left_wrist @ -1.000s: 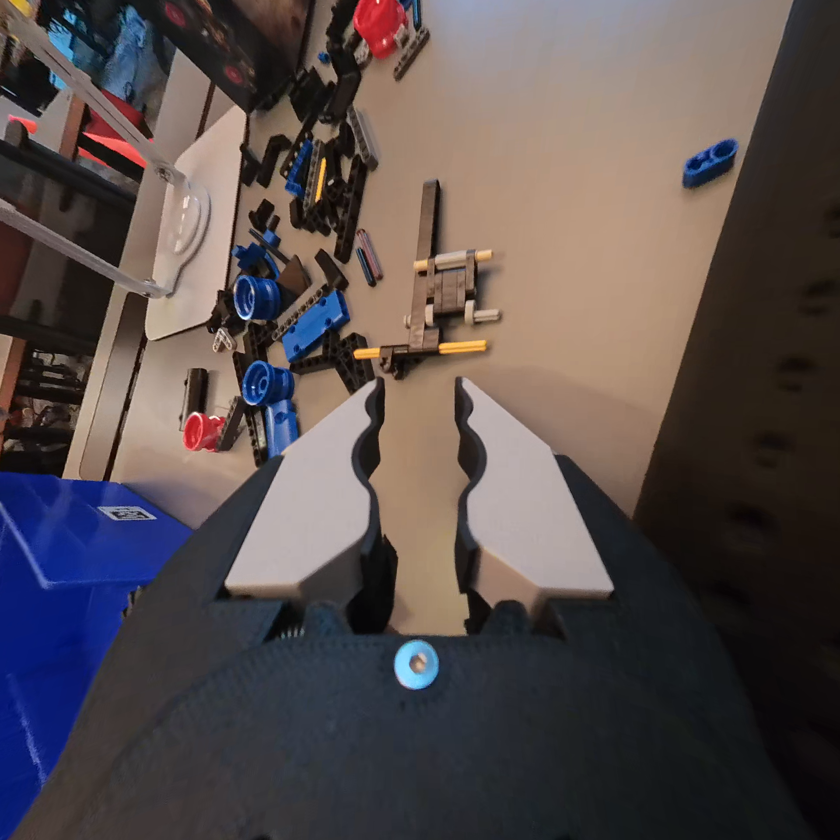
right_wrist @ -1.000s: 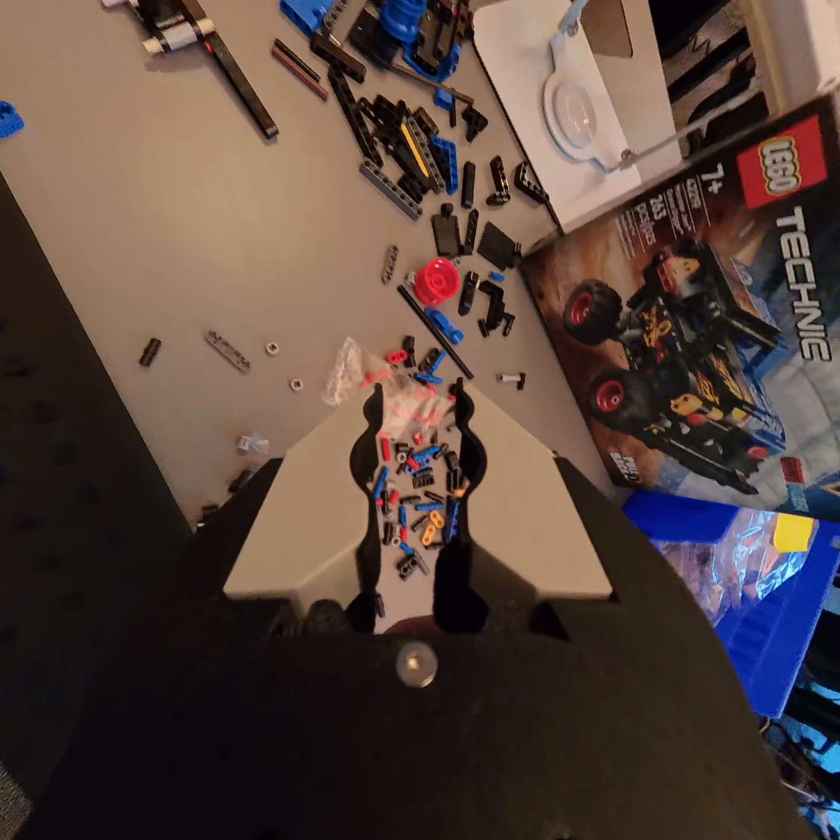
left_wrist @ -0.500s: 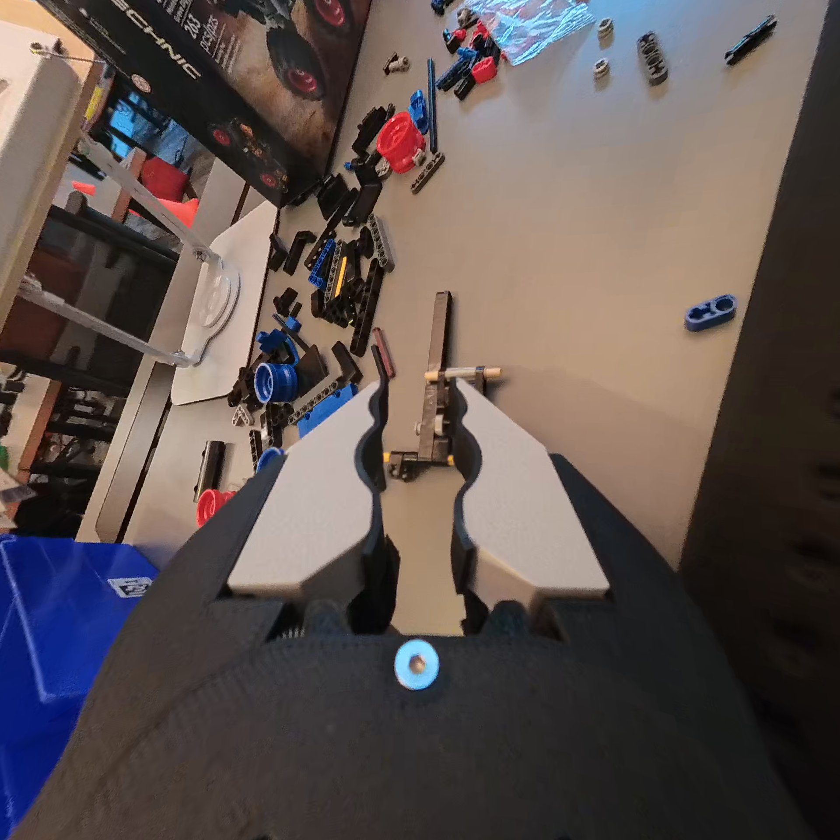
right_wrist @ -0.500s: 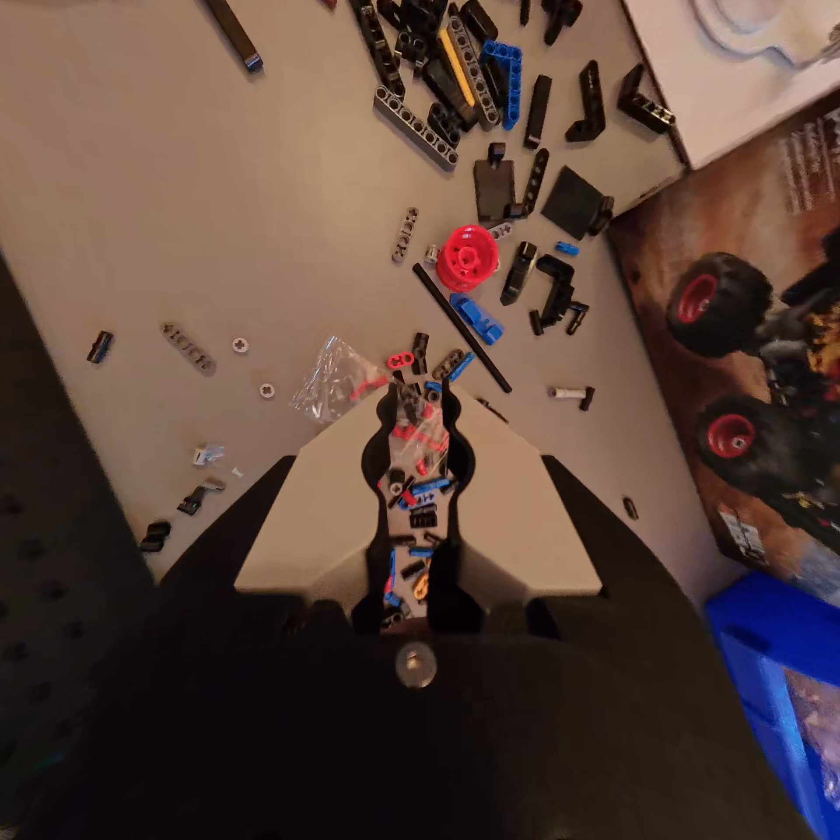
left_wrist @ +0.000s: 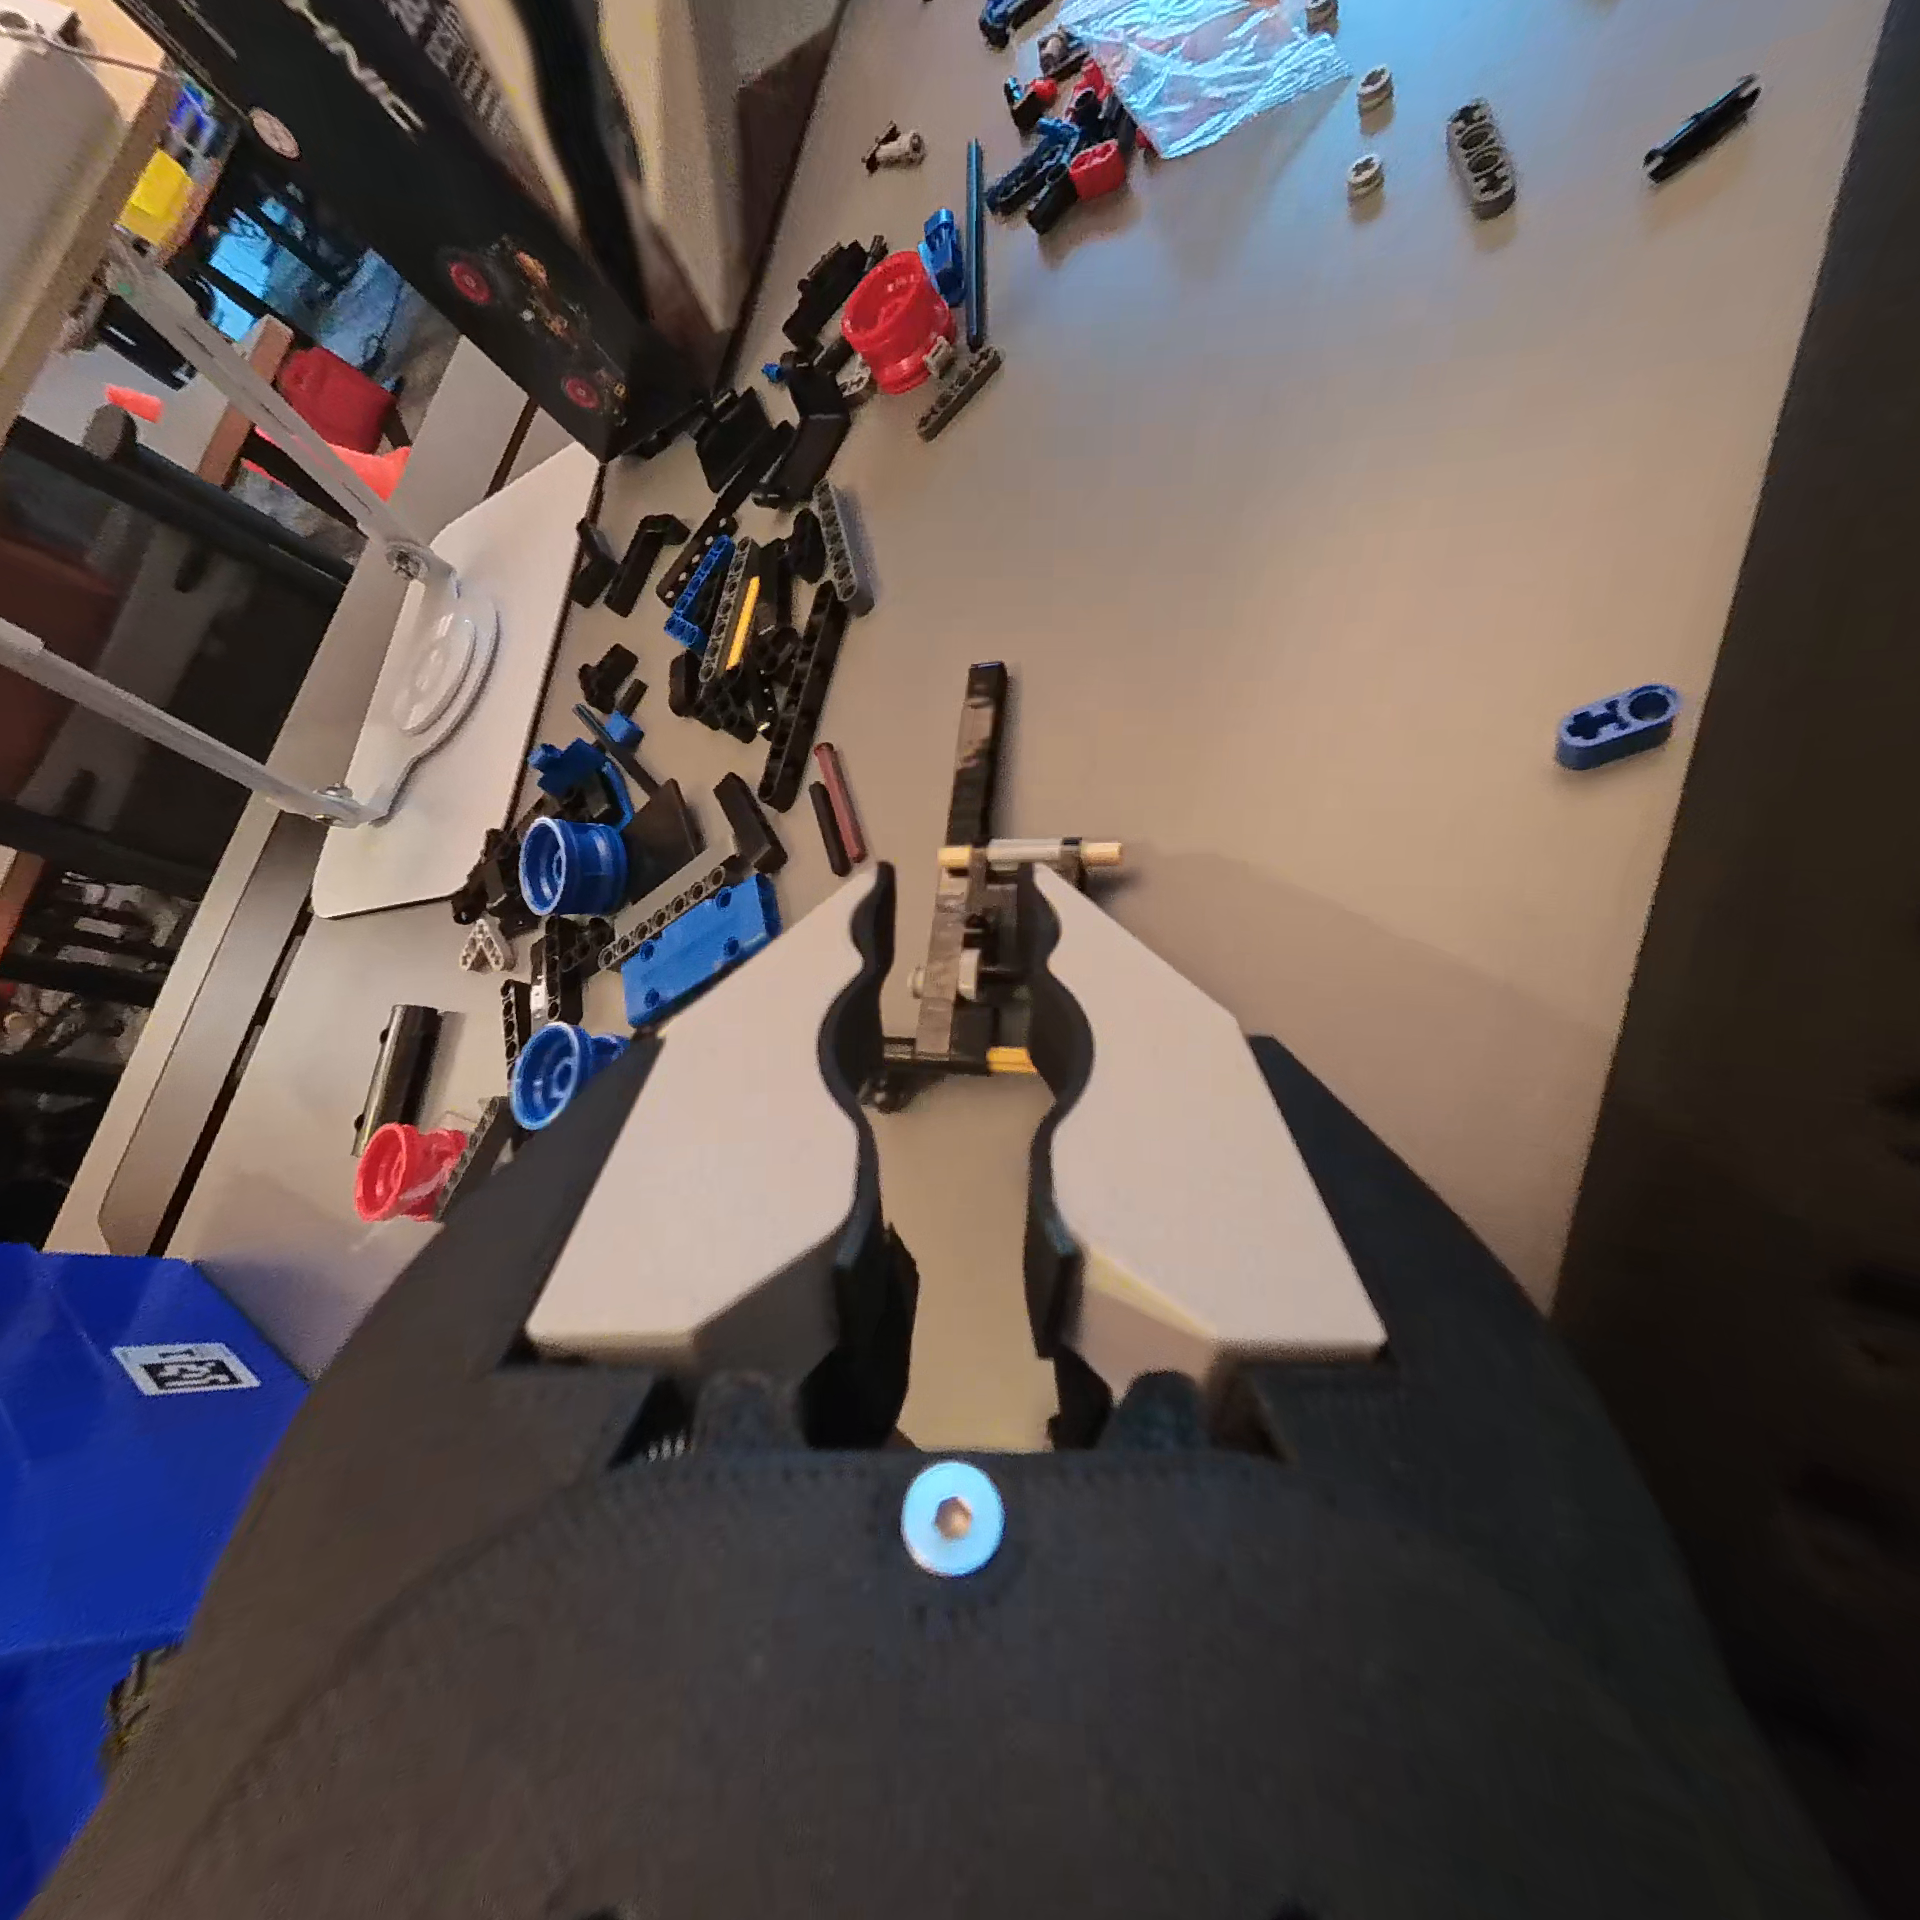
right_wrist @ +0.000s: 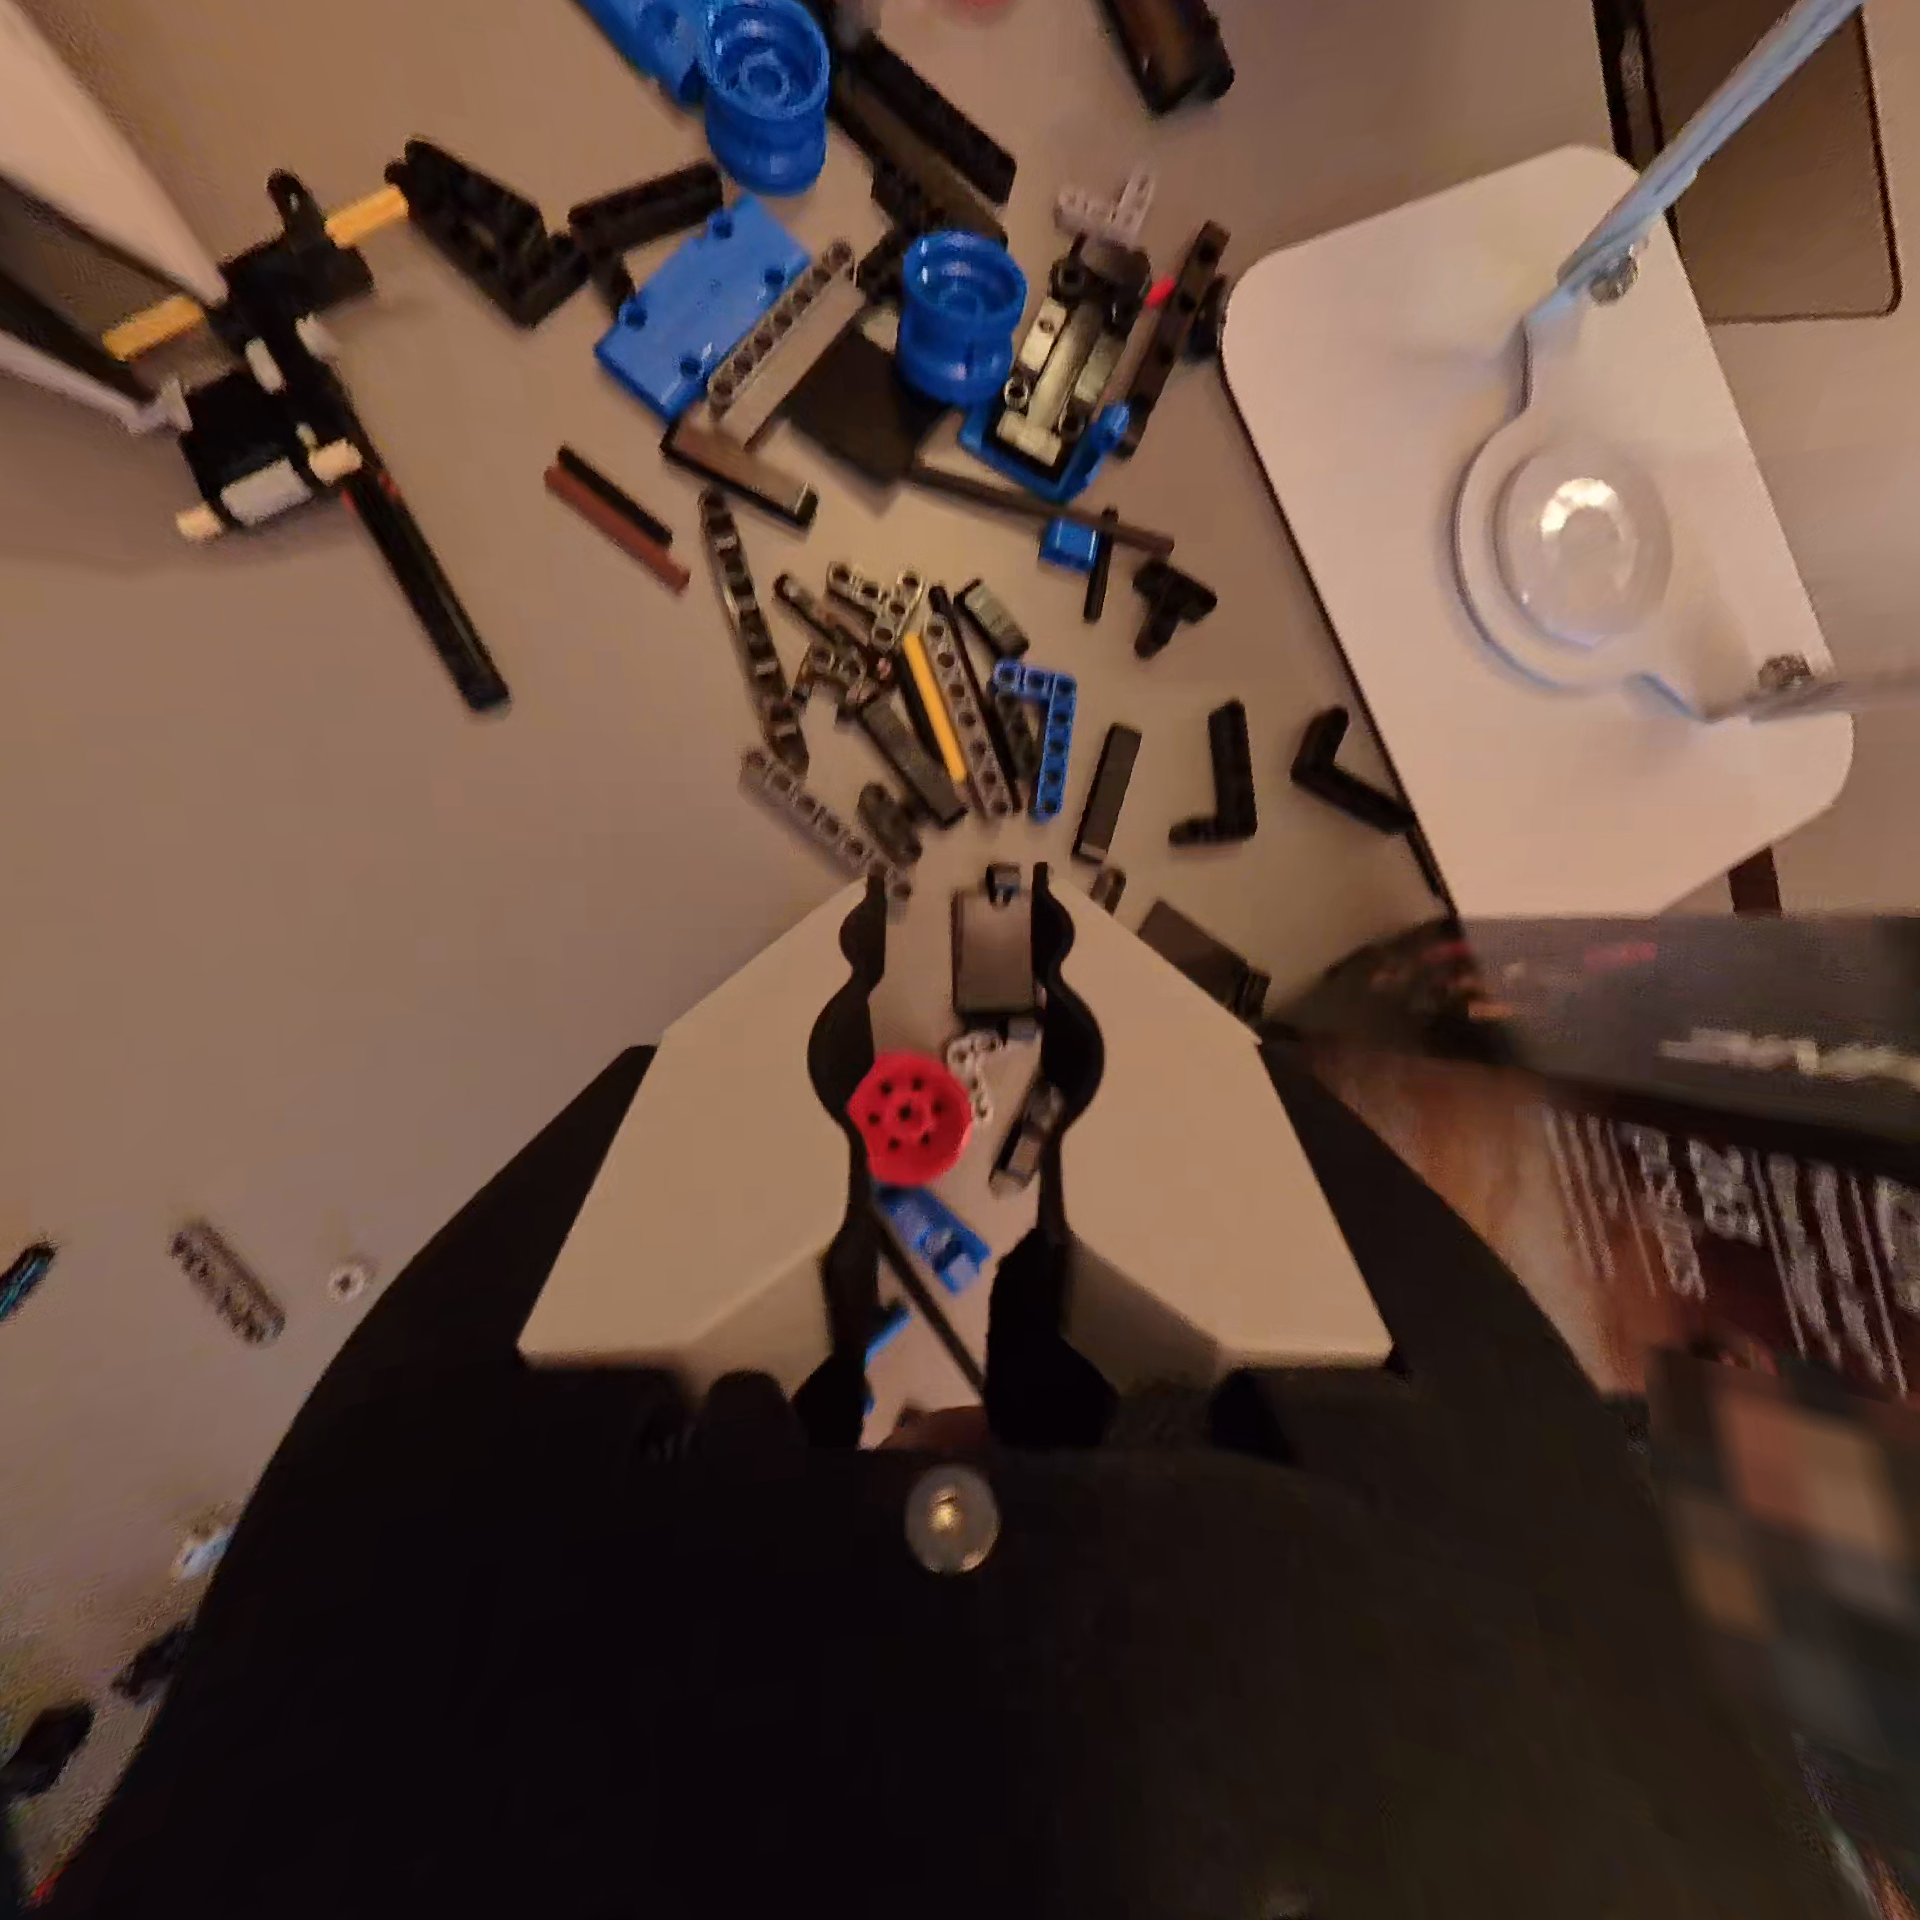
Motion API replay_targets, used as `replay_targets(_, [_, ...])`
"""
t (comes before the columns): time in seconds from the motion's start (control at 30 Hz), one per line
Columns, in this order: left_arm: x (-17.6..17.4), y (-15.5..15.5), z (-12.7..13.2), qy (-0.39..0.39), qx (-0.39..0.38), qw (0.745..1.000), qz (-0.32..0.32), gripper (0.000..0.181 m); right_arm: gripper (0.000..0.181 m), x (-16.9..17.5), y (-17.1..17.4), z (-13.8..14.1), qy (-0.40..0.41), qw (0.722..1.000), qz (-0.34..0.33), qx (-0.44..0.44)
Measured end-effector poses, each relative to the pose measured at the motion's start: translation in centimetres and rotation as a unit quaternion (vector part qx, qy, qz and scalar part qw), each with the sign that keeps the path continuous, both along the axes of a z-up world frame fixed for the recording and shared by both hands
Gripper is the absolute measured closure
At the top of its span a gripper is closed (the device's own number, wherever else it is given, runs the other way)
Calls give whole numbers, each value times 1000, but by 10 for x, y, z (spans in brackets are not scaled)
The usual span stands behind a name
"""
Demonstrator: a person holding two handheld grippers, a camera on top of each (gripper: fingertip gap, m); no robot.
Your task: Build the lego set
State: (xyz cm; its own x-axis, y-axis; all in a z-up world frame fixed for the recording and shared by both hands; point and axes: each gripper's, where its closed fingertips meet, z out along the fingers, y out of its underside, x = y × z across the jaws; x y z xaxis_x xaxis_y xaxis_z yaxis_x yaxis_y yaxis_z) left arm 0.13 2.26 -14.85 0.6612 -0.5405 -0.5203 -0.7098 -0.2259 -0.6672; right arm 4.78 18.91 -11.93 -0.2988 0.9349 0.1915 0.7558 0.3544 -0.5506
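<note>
- Partly built assembly (left_wrist: 961,935) lying flat on the grey table (left_wrist: 1299,540): a long black beam with a short black block across it, tan and yellow axle ends sticking out sideways, pale grey bushes on the pins.
- Same assembly showing at the upper left of the right wrist view (right_wrist: 281,416), with the tip of the other tool just beside it.
- Left tongs (left_wrist: 956,883) standing narrowly apart, gripping nothing; the assembly's near end is showing through the gap. Cannot tell whether the tips are touching it.
- Right tongs (right_wrist: 961,883) also parted a little and empty, hanging over loose parts: a red wheel hub (right_wrist: 909,1117), a black panel (right_wrist: 992,951) and a small blue piece (right_wrist: 935,1236) are sitting in the gap on the table below.
- Main heap of black, grey and blue beams (left_wrist: 764,644) lying just left of the assembly; two blue wheel hubs (left_wrist: 571,868) and a blue plate (left_wrist: 701,930) nearer the left tongs.
- Open bare table running to the right of the assembly, up to the table's dark edge; only a lone blue link (left_wrist: 1616,725) resting there.
- Crinkled clear bag (left_wrist: 1195,73) with small red and blue bits sitting far off.
- Set box (right_wrist: 1621,1122) standing along one side; white lamp base (right_wrist: 1538,540) beyond the heap.
- Blue bin (left_wrist: 114,1455) sitting past the near left table corner.
</note>
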Motion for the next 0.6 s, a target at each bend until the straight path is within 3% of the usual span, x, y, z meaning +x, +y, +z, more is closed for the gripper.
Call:
replay_targets(0.13, [2, -1, -5, 0, -10, 1000, -9, 161, 158, -33, 5, -7, -9, 1000, -4, -8])
replay_targets(0.37, [-2, 1, 1, -24, -1, 1000, -4, 161, 163, -91, 37, -32, -15, 995, -90, -45])
replay_targets(0.5, [-4, 0, 7, -35, 8, 999, -1, 162, 163, -100, 46, -59, -53, 990, -115, -55])
replay_targets(0.6, [-2, 0, 8, -38, 9, 999, -6, 162, 174, -104, 45, -61, -55, 991, -110, -50])
